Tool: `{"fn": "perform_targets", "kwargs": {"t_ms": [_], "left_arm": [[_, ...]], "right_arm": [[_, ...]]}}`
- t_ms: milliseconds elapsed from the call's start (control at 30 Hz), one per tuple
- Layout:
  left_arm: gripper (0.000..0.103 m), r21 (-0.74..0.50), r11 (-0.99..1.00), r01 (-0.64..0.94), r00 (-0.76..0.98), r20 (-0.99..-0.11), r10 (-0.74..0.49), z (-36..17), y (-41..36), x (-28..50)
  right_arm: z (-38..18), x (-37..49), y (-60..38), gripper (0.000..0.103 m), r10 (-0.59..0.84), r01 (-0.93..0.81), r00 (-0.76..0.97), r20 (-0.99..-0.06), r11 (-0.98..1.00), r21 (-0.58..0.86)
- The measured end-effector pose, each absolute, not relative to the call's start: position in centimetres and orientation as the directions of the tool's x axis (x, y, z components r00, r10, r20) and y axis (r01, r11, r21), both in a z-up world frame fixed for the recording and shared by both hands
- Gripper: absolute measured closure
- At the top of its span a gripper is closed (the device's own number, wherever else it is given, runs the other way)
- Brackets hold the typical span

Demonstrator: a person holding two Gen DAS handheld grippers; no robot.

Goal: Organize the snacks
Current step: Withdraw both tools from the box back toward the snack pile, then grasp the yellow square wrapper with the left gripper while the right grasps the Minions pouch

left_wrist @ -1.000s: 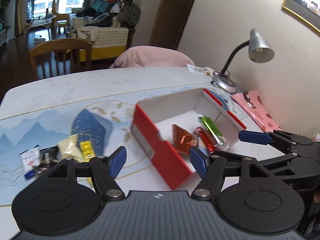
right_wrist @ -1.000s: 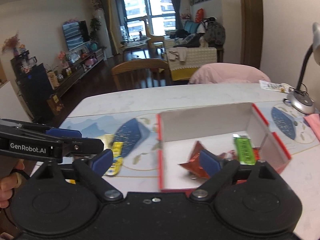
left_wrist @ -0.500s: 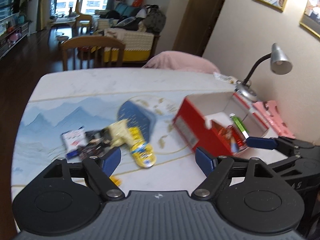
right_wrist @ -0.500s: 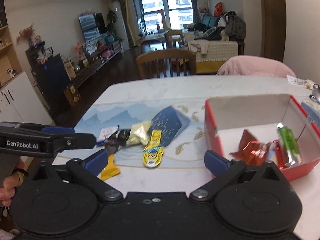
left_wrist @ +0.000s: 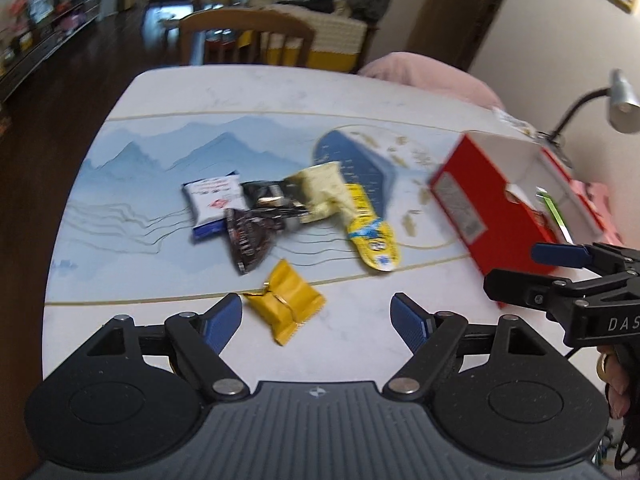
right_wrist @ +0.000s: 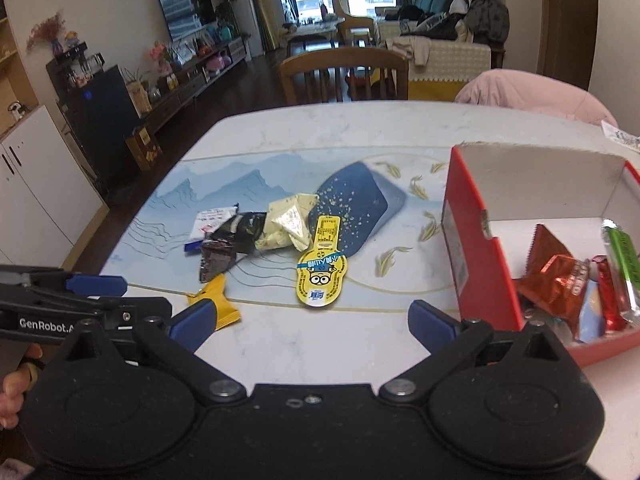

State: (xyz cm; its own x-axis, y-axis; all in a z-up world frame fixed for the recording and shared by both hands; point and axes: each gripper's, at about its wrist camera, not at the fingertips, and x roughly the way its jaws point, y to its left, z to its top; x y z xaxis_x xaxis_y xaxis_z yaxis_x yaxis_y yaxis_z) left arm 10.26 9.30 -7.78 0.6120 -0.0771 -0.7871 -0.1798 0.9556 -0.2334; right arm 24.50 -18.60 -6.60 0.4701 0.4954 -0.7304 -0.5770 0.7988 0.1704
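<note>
A red cardboard box [right_wrist: 476,240] with a white inside stands open on the right of the table. It holds an orange-red packet [right_wrist: 556,276], a green bar [right_wrist: 624,256] and a red stick [right_wrist: 610,296]. Left of it lies a loose pile: a white and blue packet [left_wrist: 214,200], black packets [left_wrist: 250,236], a pale yellow packet [left_wrist: 322,190] and a yellow cartoon pouch [left_wrist: 374,236]. A golden yellow packet [left_wrist: 286,306] lies nearest. My left gripper [left_wrist: 316,314] hangs open just over it, with its pads clear of it. My right gripper [right_wrist: 314,316] is open and empty in front of the pouch [right_wrist: 322,276].
The table [left_wrist: 280,92] carries a blue mountain print and ends close by on the left. A wooden chair [left_wrist: 244,36] and a pink cushion [left_wrist: 424,74] stand behind it. A desk lamp [left_wrist: 616,100] and a pink item [left_wrist: 600,196] sit beyond the box.
Both views have swung left from the red box to the loose snack pile and dropped closer to the table. Both grippers stand wider than a second ago. The golden packet has come into view.
</note>
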Motion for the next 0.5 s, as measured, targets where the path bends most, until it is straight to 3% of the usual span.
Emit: {"fn": "perform_targets", "kwargs": {"t_ms": [500], "left_arm": [[0.022, -0.253, 0.891, -0.377, 0.478, -0.877, -0.048, -12.6, 9.6, 15.2]], "right_arm": [[-12.0, 31.8, -12.6, 0.013, 0.407, -0.639, 0.400, -0.821, 0.766, 0.069]]}}
